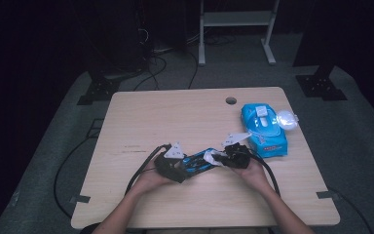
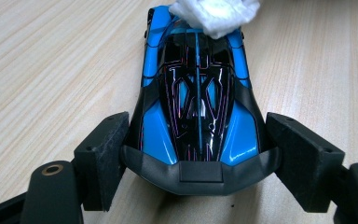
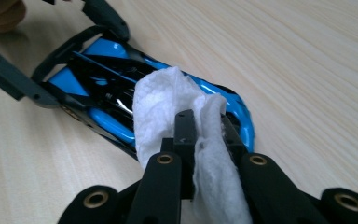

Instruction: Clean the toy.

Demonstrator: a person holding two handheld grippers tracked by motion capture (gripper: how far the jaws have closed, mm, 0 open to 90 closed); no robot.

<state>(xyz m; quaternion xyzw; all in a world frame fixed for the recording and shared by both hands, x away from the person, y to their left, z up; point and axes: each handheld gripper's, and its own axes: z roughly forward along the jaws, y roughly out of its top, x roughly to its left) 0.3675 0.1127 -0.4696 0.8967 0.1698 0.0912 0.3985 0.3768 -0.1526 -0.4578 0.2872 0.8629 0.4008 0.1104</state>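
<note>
Your right gripper (image 3: 205, 126) is pinched nearly closed on a white wipe (image 3: 168, 112), with the bunched end pressed onto the toy car (image 3: 107, 88) at about 12 o'clock from the jaws. The wipe is soft and limp, so it will fold and drag; keep the pinch deep in the wad, not at a loose edge, or it probably slips out mid-stroke.

Your left gripper (image 2: 200, 154) is spread wide around the car's (image 2: 196, 107) tail end, with the pads at 9 and 3 o'clock against or just beside its flanks. I can't tell whether they press. The car looks like light, stiff, glossy plastic, likely slippery under the pads and easy to skate on the table (image 2: 42, 70) when wiped. Brace it low on the black bumper, where the body is widest; thin fins and edges look breakable.

In the high view the car (image 1: 198, 163) lies near the table's (image 1: 141, 117) near edge, between the left gripper (image 1: 175, 168) and the right gripper (image 1: 221, 158). The blue wipe pack (image 1: 264, 129) sits at about 2 o'clock from the car, apart from it.
</note>
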